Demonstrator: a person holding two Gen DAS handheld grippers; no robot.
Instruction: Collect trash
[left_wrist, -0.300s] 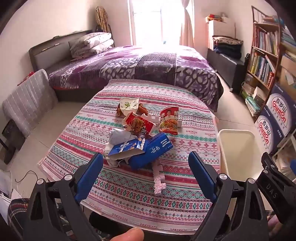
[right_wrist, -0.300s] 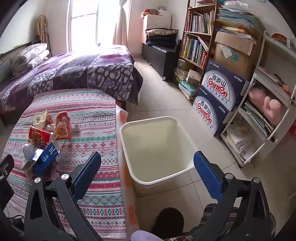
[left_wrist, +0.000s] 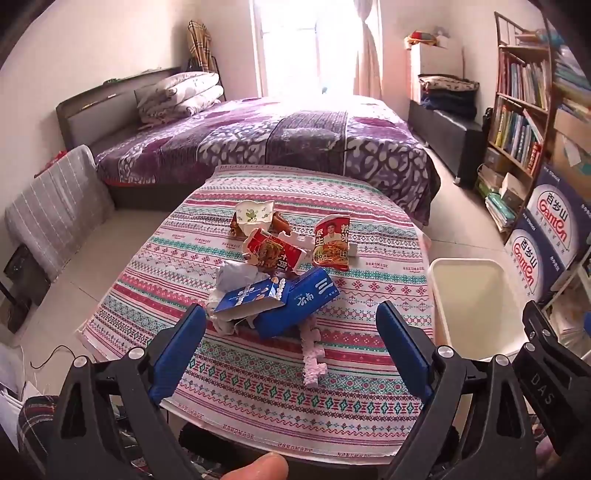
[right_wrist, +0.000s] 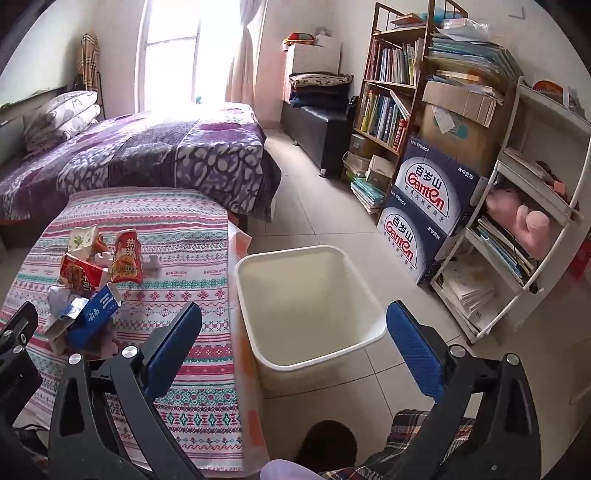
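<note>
A pile of trash lies on a low table with a patterned cloth (left_wrist: 258, 384): a blue carton (left_wrist: 299, 306), a torn blue-white box (left_wrist: 251, 299), crumpled paper (left_wrist: 236, 275), a red snack wrapper (left_wrist: 275, 253), a red-orange packet (left_wrist: 331, 240), a white cup (left_wrist: 255, 214) and a pink foam piece (left_wrist: 312, 360). My left gripper (left_wrist: 291, 339) is open and empty, just short of the pile. My right gripper (right_wrist: 295, 336) is open and empty above the empty white bin (right_wrist: 310, 306) on the floor. The pile also shows in the right wrist view (right_wrist: 92, 280).
The bin (left_wrist: 476, 306) stands right of the table. A purple bed (left_wrist: 277, 140) lies behind the table. Blue Ganten boxes (right_wrist: 432, 206), a bookshelf (right_wrist: 391, 92) and a white rack (right_wrist: 517, 221) line the right wall. A grey padded thing (left_wrist: 55, 199) leans at the left.
</note>
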